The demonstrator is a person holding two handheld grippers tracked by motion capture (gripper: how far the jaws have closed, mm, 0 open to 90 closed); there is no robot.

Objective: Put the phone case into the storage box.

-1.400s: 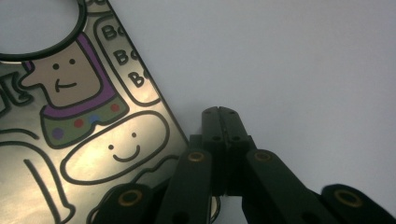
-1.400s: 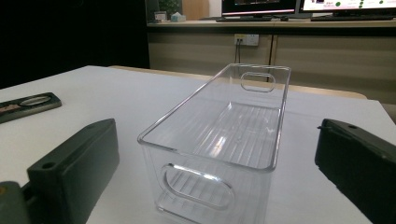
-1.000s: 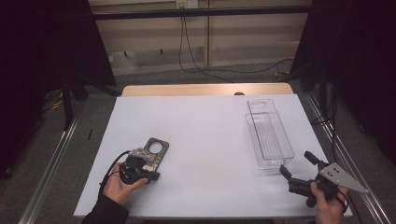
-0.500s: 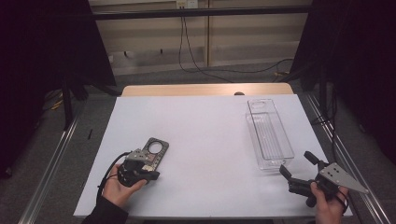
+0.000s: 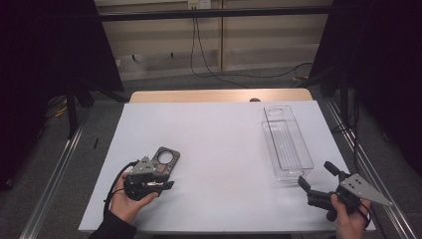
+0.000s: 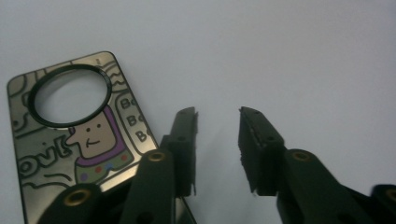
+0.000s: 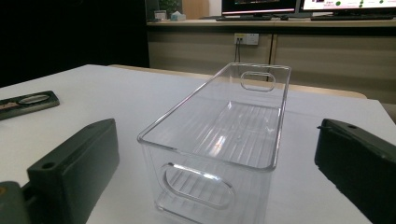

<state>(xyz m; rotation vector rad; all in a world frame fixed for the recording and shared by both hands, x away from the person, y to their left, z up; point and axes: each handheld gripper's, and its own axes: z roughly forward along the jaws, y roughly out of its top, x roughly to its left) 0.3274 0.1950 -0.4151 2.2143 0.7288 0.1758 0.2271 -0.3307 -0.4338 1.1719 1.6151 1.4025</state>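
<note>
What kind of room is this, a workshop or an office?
Probably a lab or test room: a white table framed by dark curtains, loose cables along the wall, and computer monitors on a counter behind.

Open tabletop point(image 5: 219, 144) between flat card point(image 5: 164, 160) and clear bin point(image 5: 287, 144).

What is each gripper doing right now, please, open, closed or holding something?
Left gripper: open, empty, beside the flat card.
Right gripper: open wide, empty, facing the clear bin.
</note>
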